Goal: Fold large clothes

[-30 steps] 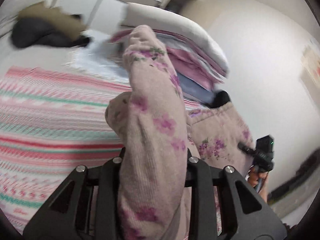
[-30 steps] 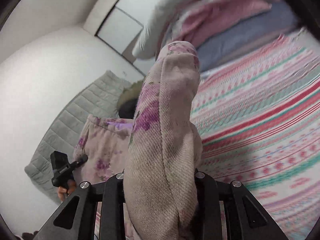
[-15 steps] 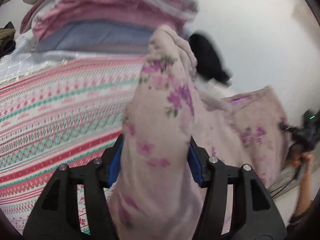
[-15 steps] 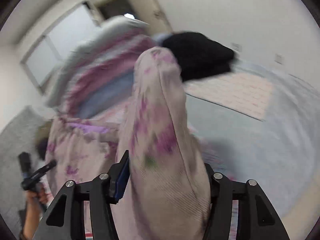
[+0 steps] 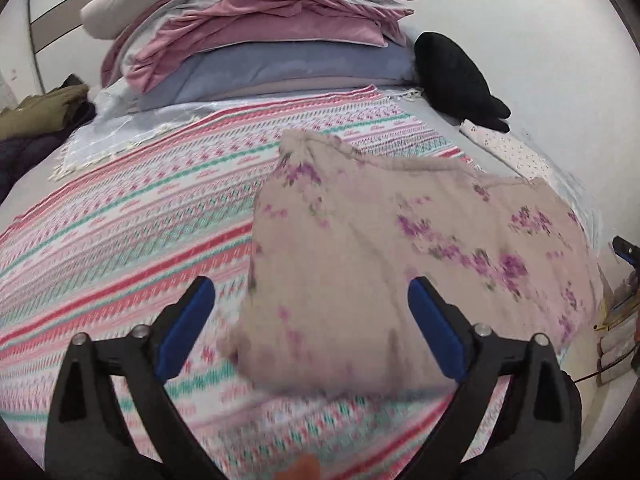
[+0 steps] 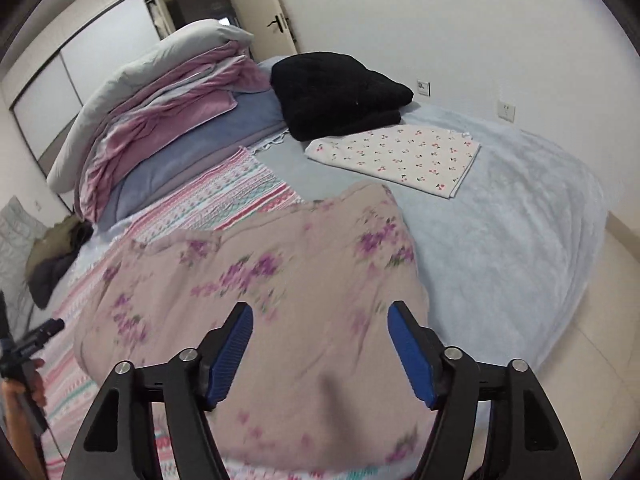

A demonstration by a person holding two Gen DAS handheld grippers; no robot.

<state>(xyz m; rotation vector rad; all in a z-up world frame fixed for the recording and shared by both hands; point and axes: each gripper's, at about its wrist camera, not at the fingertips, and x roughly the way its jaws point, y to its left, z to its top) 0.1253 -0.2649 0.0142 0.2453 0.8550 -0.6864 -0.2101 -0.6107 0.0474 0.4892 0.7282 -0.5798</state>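
Note:
A large beige garment with purple flowers [image 5: 380,248] [image 6: 256,300] lies spread and slightly blurred on the striped pink and green bedspread [image 5: 120,220] [image 6: 224,196]. My left gripper [image 5: 310,292] hangs over the garment's near left corner, its jaws opening wide; the blue pads [image 5: 182,330] stand clear of the cloth. My right gripper [image 6: 320,320] is above the garment's near right part, jaws also opening, pads [image 6: 412,356] off the fabric. Nothing is pinched in either one.
A tall stack of folded pink, grey and blue bedding [image 5: 260,28] [image 6: 168,120] sits at the head of the bed. A black folded garment [image 6: 340,92] and a white cherry-print cloth [image 6: 400,156] lie beside it. A hand [image 6: 24,384] holds the other gripper at left.
Both grippers were shut on bunched folds of the garment held up in the air. They swung over the bed, opened, and the garment dropped flat onto the bedspread.

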